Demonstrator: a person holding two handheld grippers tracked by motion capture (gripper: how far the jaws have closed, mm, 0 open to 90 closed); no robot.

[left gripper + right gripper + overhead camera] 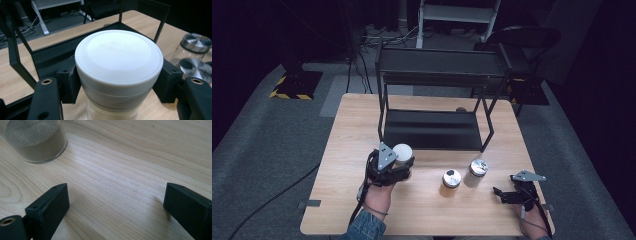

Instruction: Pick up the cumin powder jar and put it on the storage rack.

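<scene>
My left gripper (pixel 402 165) is shut on a white-lidded jar (pixel 402 152), just in front of the black two-tier shelf rack (pixel 437 131). In the left gripper view the jar's white lid (pixel 118 58) sits clamped between both black pads (pixel 68 83). Two metal-lidded glass jars stand on the wooden table (pixel 347 130): one with brown contents (pixel 451 180) and a paler one (pixel 476 171). My right gripper (pixel 499 195) rests low near the table's front right, open, nothing between its fingers (pixel 48 206). A glass jar of sandy powder (pixel 35 141) stands ahead of it.
The rack has a lower tray and an upper shelf (pixel 442 62). A small dark object (pixel 460 109) lies on the table behind the rack. Beyond the table are a grey carpeted floor, cables (pixel 382 36) and a chair (pixel 524 40).
</scene>
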